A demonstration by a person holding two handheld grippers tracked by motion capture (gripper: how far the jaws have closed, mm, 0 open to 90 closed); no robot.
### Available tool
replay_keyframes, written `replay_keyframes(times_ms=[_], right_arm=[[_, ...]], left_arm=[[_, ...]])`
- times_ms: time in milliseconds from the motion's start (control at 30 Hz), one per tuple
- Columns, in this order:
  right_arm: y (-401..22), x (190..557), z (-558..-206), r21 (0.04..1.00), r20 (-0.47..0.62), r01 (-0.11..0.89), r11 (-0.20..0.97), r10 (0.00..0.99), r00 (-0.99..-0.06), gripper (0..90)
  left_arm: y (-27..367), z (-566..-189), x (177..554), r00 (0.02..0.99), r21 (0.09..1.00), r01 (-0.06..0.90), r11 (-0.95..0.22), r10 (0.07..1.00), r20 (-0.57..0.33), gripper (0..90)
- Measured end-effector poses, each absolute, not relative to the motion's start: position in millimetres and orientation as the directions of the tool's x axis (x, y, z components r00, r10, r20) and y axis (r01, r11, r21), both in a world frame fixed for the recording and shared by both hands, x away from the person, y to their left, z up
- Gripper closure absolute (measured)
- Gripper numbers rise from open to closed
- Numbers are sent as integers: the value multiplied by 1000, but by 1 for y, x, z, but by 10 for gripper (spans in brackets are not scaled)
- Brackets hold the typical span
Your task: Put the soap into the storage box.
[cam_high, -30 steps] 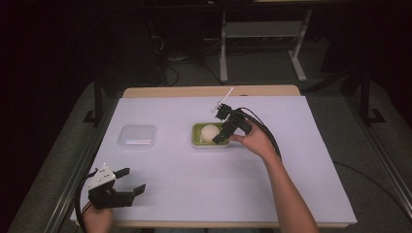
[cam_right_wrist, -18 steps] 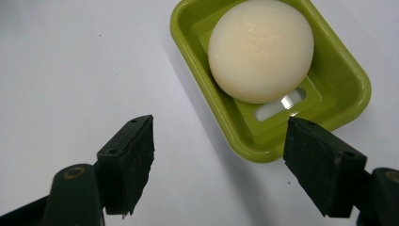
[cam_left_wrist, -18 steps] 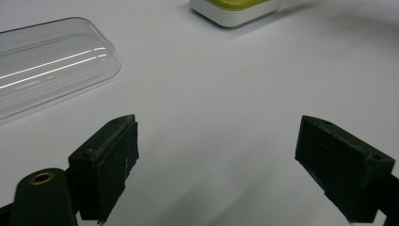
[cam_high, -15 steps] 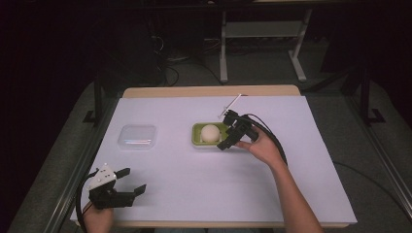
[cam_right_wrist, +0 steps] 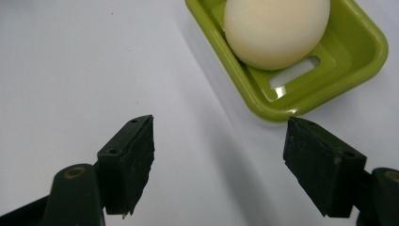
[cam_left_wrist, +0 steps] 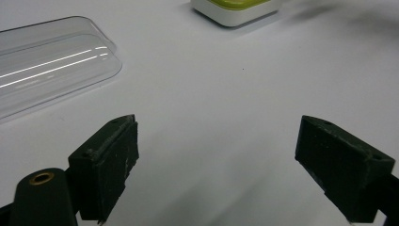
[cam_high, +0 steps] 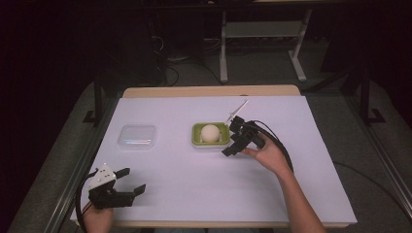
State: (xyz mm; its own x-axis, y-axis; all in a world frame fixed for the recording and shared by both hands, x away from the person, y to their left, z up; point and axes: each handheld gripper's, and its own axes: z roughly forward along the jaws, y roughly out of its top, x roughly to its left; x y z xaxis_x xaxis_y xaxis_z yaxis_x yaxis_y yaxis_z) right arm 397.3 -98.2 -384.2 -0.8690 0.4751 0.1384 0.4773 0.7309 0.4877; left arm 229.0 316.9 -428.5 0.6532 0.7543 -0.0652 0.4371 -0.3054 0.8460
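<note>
A pale egg (cam_high: 210,132) (cam_right_wrist: 275,30) rests in a green tray with a white base (cam_high: 197,138) (cam_right_wrist: 357,44) at the table's middle. My right gripper (cam_high: 228,145) (cam_right_wrist: 219,160) hovers just right of and in front of the tray, jaws open and empty, the tray's corner near its right jaw. A clear plastic lid (cam_high: 137,137) (cam_left_wrist: 47,66) lies flat to the left. At the front left corner my left gripper (cam_high: 130,180) (cam_left_wrist: 219,165) sits open with nothing between its jaws, pointing toward the lid and the tray (cam_left_wrist: 235,9).
White paper (cam_high: 209,194) covers the table. A thin white stick (cam_high: 236,111) juts up from the right gripper's top. Black cables trail behind the right hand (cam_high: 282,145). Metal stand legs (cam_high: 262,53) stand on the floor beyond the far edge.
My right gripper has drawn back from over the tray toward the near right; the egg stays in the tray. The left gripper has hardly moved.
</note>
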Motion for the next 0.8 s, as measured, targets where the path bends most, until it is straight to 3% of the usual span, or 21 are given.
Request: replay_keyframes(times_ms=[800], right_arm=[[-132, 336, -404, 524, 164, 474, 707, 463, -871, 238]], left_arm=[[317, -429, 229, 653, 845, 438, -308, 755, -63, 130]])
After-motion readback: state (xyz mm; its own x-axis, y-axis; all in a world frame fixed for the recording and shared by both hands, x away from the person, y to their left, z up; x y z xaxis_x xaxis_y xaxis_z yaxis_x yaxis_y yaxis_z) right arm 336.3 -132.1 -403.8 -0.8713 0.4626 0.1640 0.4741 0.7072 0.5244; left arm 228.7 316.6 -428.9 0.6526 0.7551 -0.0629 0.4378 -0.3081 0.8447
